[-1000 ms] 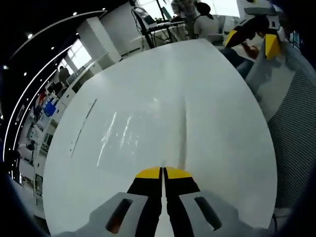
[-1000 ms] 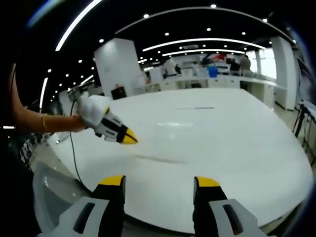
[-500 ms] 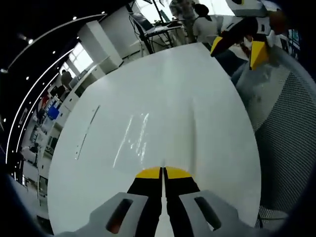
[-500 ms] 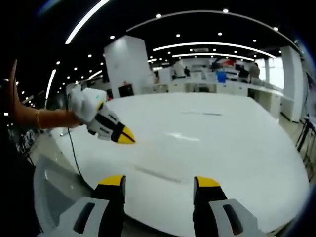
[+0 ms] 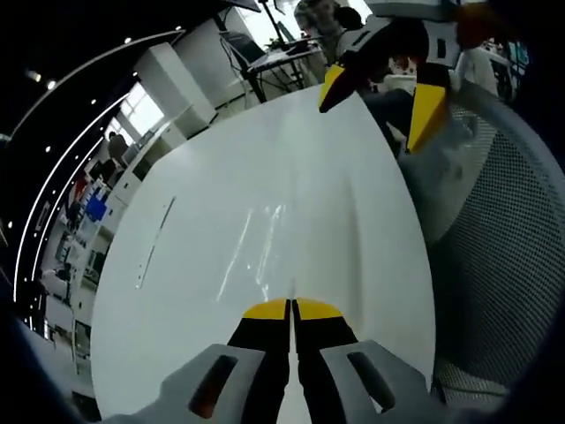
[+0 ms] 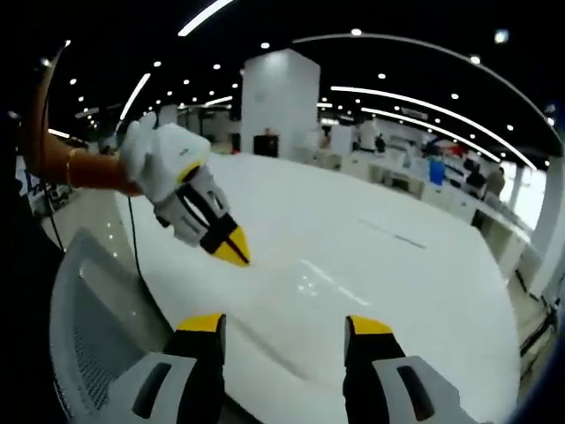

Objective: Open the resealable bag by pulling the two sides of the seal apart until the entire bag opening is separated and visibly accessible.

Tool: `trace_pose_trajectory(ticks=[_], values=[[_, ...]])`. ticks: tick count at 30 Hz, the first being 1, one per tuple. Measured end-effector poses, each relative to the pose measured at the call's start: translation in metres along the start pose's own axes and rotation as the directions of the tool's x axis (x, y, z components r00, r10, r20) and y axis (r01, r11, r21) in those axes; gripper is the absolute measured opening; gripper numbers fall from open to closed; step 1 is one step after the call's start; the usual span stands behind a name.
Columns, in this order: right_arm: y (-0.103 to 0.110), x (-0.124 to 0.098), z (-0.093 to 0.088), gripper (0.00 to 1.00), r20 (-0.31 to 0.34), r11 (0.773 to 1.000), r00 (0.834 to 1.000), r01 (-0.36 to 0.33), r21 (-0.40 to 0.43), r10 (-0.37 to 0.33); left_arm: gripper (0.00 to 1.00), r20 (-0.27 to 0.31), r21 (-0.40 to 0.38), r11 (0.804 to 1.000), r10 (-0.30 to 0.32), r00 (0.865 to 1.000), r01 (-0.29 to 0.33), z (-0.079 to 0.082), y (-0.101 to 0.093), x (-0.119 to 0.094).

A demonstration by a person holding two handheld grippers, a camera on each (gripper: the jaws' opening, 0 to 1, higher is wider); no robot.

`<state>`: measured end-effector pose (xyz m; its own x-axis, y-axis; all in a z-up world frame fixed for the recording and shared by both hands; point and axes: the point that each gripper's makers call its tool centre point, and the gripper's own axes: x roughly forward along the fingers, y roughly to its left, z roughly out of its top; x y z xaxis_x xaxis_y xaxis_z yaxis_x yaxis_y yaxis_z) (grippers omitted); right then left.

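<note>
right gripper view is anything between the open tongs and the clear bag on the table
Nothing visible does. The open right tongs face bare white table up to the clear bag, seen as faint glints. The shut left tongs hang beside that path.

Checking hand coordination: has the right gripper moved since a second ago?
Yes. In the left gripper view the right gripper has come closer, over the white table's far edge.

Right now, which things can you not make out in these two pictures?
- Resealable bag: only faint glints on the white table in the left gripper view; its outline and seal are not discernible.
- Left gripper: in the right gripper view, whether it pinches anything is too small to tell.
- Right gripper: body cut off by the left view's top edge.
</note>
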<state>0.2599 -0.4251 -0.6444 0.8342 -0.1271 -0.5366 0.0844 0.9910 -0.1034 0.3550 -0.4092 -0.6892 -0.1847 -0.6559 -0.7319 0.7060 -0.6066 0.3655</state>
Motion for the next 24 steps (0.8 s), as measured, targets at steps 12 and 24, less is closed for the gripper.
trace_pose_trajectory(ticks=[12,24], values=[[0.025,0.032,0.001,0.41,-0.090,0.943,0.993,-0.102,-0.316,0.077,0.00,-0.012,0.026,1.000,0.004,1.000,-0.004,0.000,-0.021,-0.010],[0.051,0.054,0.002,0.37,-0.133,0.878,0.977,-0.206,-0.432,0.165,0.00,-0.006,0.014,1.000,-0.007,1.000,0.007,0.004,-0.036,-0.017]])
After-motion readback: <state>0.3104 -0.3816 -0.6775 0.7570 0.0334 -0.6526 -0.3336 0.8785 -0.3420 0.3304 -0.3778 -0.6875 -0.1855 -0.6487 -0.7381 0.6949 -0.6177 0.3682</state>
